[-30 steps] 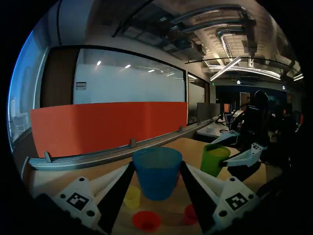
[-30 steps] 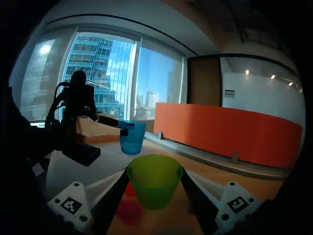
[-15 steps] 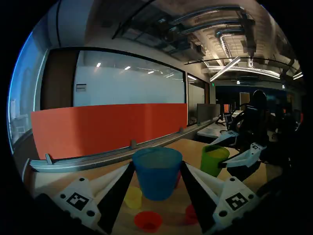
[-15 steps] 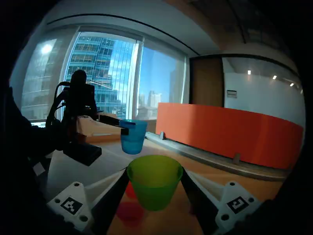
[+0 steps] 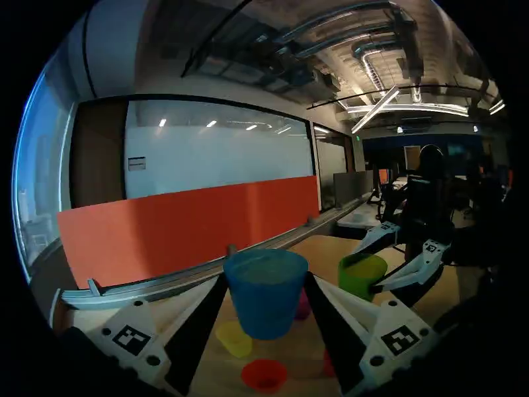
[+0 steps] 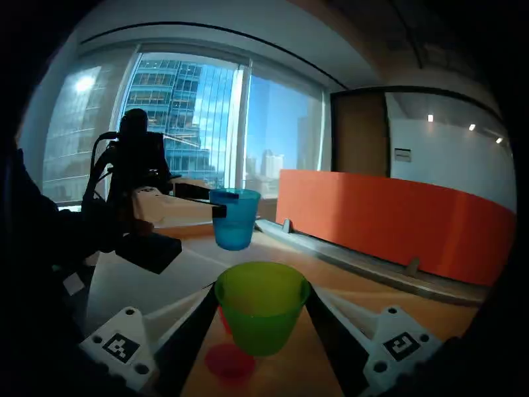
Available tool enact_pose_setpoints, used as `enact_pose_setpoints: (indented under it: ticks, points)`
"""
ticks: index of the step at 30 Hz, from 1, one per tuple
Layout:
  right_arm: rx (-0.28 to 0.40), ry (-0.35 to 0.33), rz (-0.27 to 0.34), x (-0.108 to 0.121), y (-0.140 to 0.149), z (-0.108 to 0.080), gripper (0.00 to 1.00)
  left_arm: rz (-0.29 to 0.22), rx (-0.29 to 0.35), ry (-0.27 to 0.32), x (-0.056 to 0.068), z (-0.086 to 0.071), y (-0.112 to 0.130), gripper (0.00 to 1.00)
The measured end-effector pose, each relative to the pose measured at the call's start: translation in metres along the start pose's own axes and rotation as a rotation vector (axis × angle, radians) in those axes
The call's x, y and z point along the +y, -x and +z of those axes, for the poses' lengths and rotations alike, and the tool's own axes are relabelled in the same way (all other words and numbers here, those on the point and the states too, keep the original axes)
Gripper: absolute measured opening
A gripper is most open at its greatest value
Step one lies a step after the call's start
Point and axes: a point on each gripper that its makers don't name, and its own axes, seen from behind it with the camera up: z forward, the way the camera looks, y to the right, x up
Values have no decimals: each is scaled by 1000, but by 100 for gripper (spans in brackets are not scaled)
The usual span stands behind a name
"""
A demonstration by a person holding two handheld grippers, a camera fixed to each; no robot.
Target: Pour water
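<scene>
Blue plastic comes first: the left gripper [image 5: 266, 281] grips the blue cup [image 5: 266, 306] upright above the wooden table [image 5: 324, 248]. At its three o'clock the right gripper [image 5: 369, 266] clamps the green cup [image 5: 357, 278], also upright. With both lifted and near each other, pouring looks about to begin, and next one rim must tip over the other. I cannot tell whether either holds water. At six o'clock a yellow cup [image 5: 236, 339] and a red cup [image 5: 264, 374] look empty.
</scene>
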Motion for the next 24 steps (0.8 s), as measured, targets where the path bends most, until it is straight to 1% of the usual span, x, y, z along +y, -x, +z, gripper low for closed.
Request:
enact_pose_setpoints:
  ticks: [7,14,24]
  points:
    - [-5,-37,-5,-13,1,10,93,83,14,-9,2,-8,-13,84]
    - [-15,-63,-12,-22,4,17,93,176,25,-29,6,-16,-26,84]
    - [-20,-91,-10,-32,6,24,93,284,36,-53,7,-22,-44,84]
